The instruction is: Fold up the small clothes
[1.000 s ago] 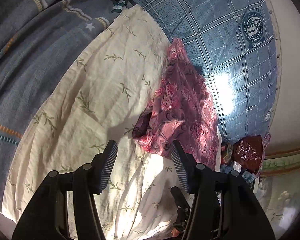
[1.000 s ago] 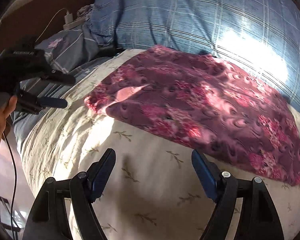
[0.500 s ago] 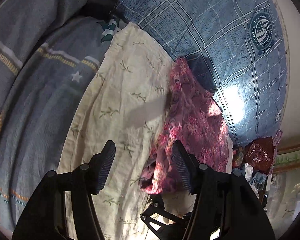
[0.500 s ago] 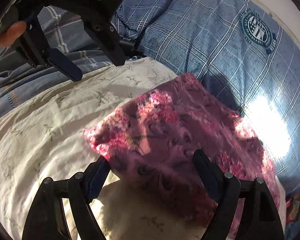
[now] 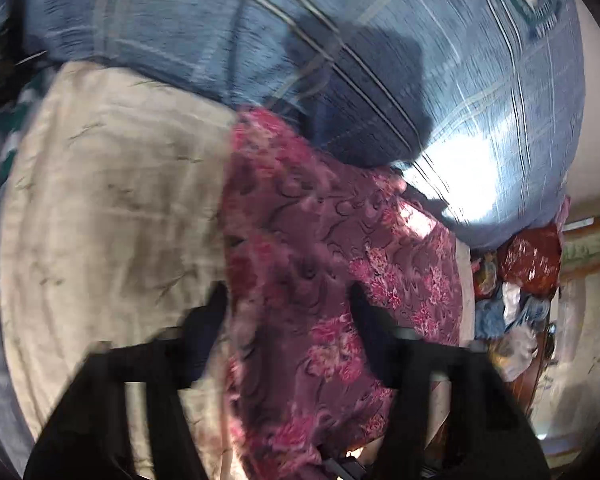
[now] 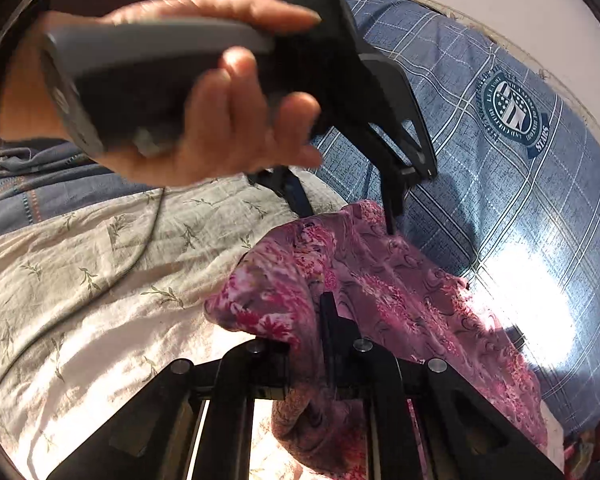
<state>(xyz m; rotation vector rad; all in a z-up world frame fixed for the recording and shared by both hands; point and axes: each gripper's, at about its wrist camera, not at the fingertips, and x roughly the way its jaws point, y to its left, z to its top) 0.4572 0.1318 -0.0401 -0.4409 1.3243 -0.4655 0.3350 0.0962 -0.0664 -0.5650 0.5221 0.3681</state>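
1. Cloth (image 6: 380, 292), maroon floral, lay on the cream sheet (image 6: 80, 280) of the bed, its far edge against the blue plaid pillow (image 6: 500, 160).
2. Right gripper (image 6: 320, 344): jaws closed tight on the cloth's near corner, fabric bunched and draping below them.
3. Left gripper (image 5: 288, 312): jaws wide apart, straddling the cloth's edge, pinching nothing; that view was motion-blurred. From the right wrist view it reached down to the far corner (image 6: 388, 208), held by the left hand (image 6: 204, 120).
4. Cloth looked thin, light, limp; it will sag and slip, not hold a crease.
5. Best hold judged: corners or hem, both ends at once, kept taut.
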